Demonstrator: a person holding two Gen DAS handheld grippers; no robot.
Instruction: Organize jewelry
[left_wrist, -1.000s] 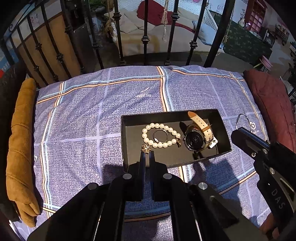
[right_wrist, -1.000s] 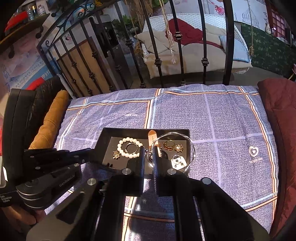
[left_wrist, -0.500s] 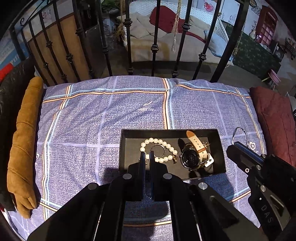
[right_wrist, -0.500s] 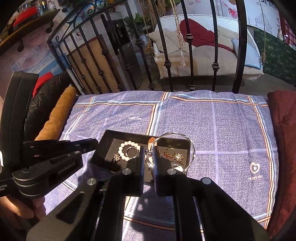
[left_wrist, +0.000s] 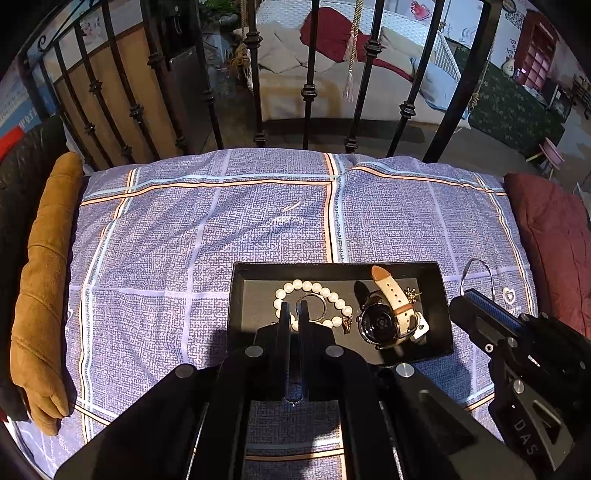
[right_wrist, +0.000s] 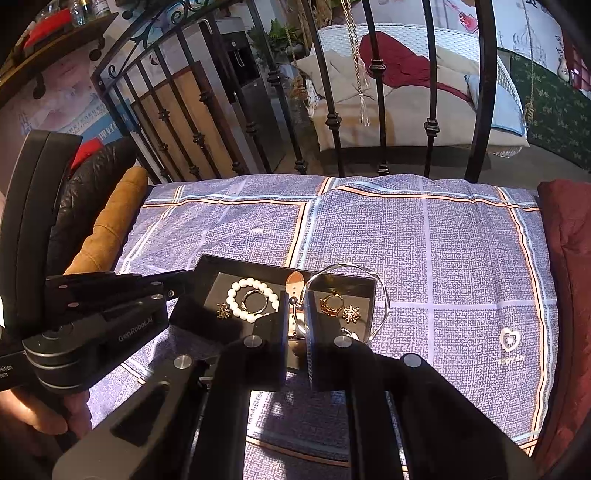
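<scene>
Holding silver bangle (right_wrist: 347, 295) clamped, right claw (right_wrist: 297, 306) seemingly unmoved, left claw (left_wrist: 293, 308) together over tray (left_wrist: 436, 295).

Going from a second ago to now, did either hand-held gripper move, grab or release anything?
The left hand-held gripper, shut and empty, crept forward from the tray's near edge to over the pearl bracelet. Nothing was taken or let go. The right hand-held gripper stays shut on the silver bangle above the tray; the watch is unmoved.
</scene>
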